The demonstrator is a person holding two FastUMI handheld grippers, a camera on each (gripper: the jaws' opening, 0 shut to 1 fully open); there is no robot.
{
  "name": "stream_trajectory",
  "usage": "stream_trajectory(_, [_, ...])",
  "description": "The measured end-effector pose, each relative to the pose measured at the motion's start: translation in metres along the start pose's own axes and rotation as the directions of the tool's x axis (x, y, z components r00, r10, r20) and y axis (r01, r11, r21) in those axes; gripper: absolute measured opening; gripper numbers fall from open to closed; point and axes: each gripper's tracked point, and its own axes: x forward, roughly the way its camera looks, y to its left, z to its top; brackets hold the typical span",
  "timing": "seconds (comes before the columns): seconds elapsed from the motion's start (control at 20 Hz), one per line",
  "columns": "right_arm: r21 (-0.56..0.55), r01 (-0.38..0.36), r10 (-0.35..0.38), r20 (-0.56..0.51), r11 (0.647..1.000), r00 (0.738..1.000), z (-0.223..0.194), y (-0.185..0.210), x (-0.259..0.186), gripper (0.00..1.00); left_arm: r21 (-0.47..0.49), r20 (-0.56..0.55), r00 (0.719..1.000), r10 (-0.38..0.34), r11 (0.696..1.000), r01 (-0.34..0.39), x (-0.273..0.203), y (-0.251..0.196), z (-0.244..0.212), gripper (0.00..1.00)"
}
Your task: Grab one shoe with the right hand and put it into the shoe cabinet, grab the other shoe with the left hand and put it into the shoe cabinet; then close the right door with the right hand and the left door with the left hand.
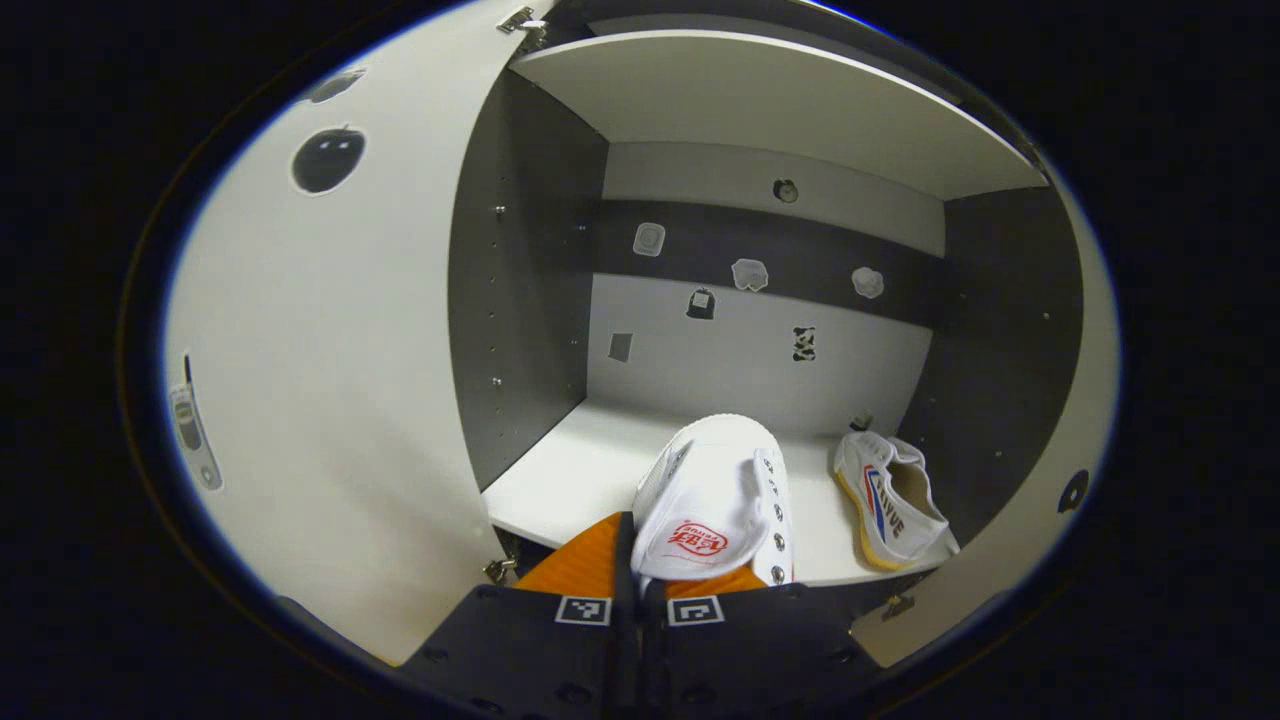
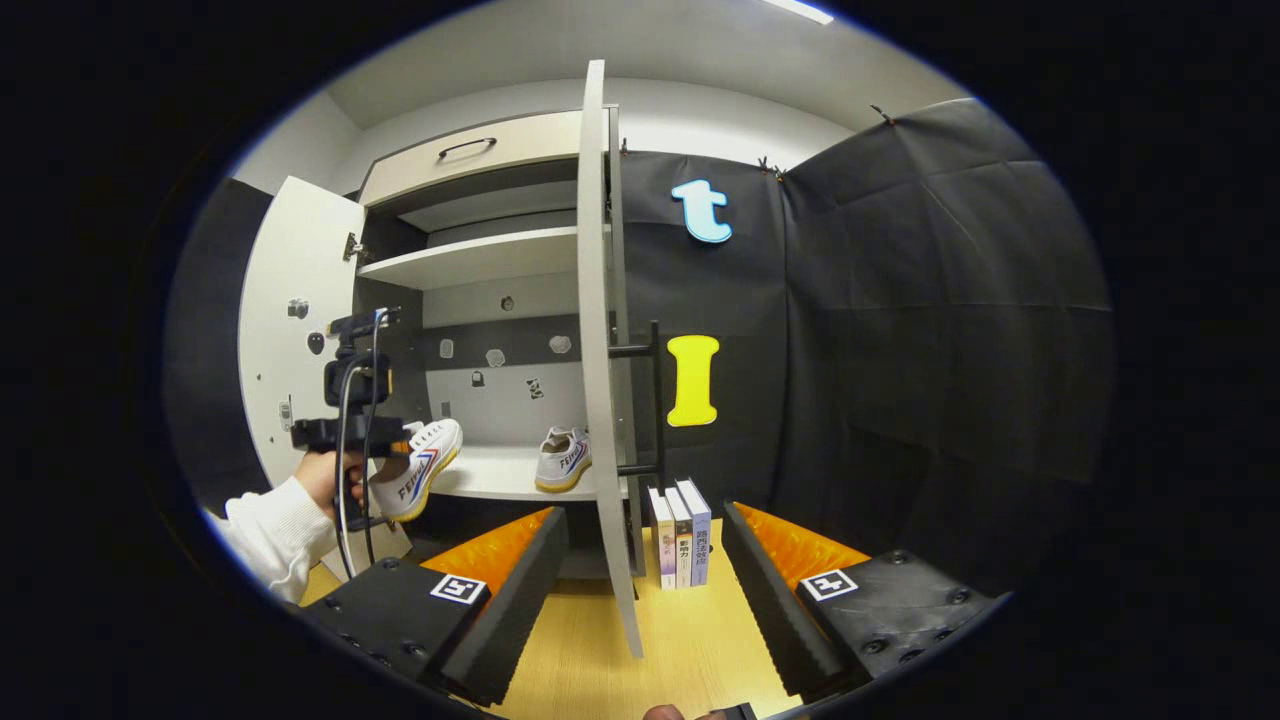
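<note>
My left gripper (image 1: 637, 572) is shut on a white canvas shoe (image 1: 715, 500), held by its tongue end with the toe pointing into the open shoe cabinet, just above the front of the white bottom shelf (image 1: 570, 480). The other white shoe (image 1: 890, 495) lies on that shelf at the right, near the side wall. From the right gripper view, a hand holds the left gripper (image 2: 385, 445) and its shoe (image 2: 415, 478) at the cabinet's left front, while the second shoe (image 2: 563, 460) rests on the shelf. My right gripper (image 2: 640, 590) stands open and empty, low before the right door's edge.
Both doors stand open: the left door (image 1: 330, 380) beside my left gripper, the right door (image 2: 600, 350) edge-on straight ahead of my right gripper. Three books (image 2: 680, 535) stand on the wooden floor (image 2: 690, 650) right of that door. An upper shelf (image 2: 480, 258) spans the cabinet.
</note>
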Motion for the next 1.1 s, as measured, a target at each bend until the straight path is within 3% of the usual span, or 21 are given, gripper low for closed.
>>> stream_trajectory(0.3, [0.001, 0.049, -0.049, 0.020, 0.999, 0.999, 0.008, -0.032, 0.013, 0.98, 0.009, -0.102, 0.994, 0.045, 0.999, -0.044, 0.089, -0.024, 0.007, 0.06])
stream_trajectory(0.6, [-0.012, 0.129, -0.128, 0.039, 0.992, 0.991, 0.014, -0.072, 0.007, 0.98, 0.083, -0.180, 0.976, 0.122, 0.991, -0.108, 0.153, -0.030, -0.002, 0.06])
stream_trajectory(0.75, [-0.019, 0.174, -0.173, 0.043, 0.985, 0.984, 0.015, -0.087, 0.002, 0.98, 0.095, -0.202, 0.969, 0.142, 0.988, -0.125, 0.166, -0.035, -0.008, 0.06])
stream_trajectory(0.95, [0.006, 0.220, -0.220, 0.046, 0.975, 0.974, 0.017, -0.100, -0.007, 0.98, 0.197, -0.183, 0.967, 0.177, 0.970, -0.141, 0.172, -0.040, -0.005, 0.07])
stream_trajectory(1.1, [0.021, 0.231, -0.232, 0.049, 0.973, 0.972, 0.015, -0.104, -0.012, 0.98, 0.256, -0.168, 0.974, 0.154, 0.961, -0.108, 0.166, -0.047, -0.003, 0.13])
